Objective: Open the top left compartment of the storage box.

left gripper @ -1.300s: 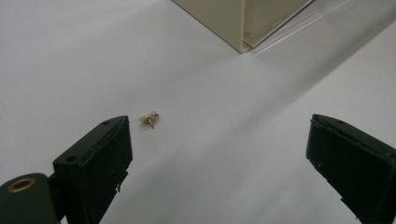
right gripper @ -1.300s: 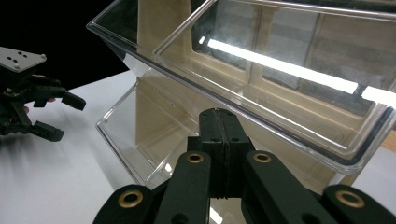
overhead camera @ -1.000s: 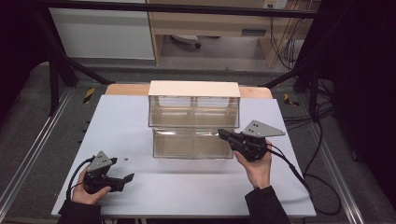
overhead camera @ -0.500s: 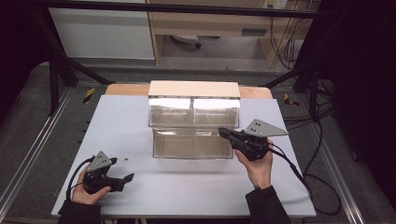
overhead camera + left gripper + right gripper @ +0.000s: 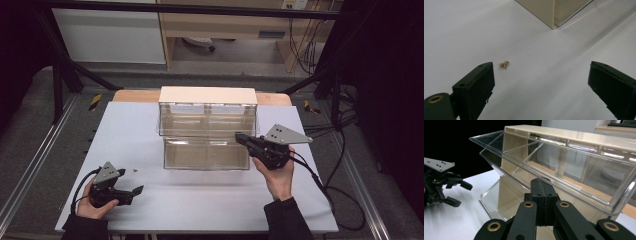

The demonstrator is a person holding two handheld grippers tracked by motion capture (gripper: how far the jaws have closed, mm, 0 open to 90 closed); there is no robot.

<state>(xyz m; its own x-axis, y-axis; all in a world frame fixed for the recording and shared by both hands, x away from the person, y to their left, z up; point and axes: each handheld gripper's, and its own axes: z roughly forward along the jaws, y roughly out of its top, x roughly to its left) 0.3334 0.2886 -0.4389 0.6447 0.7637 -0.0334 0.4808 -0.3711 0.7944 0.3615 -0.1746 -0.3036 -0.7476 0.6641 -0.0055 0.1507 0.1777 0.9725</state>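
A beige cabinet [image 5: 207,95] with two clear plastic bins stands mid-table. Its upper bin [image 5: 207,122] [image 5: 574,170] and lower bin [image 5: 205,155] [image 5: 496,197] both tilt outward, and I see nothing inside either. My right gripper [image 5: 240,137] [image 5: 544,182] is shut on nothing, its tip just under the upper bin's front wall at the right end. Whether it touches the bin is unclear. My left gripper [image 5: 131,182] [image 5: 541,82] [image 5: 461,193] rests open at the near left of the table. A tiny brass part [image 5: 504,63] lies on the table just beyond its left jaw.
The white table [image 5: 150,125] has bare room on the left and along its near edge. Cables trail from the right gripper off the right side [image 5: 335,195]. Dark frame bars and a shelf unit stand beyond the far edge.
My right gripper has crept slightly upward along the front of the upper bin, and the glare on that bin's top edge has brightened. The left gripper has stayed in place.
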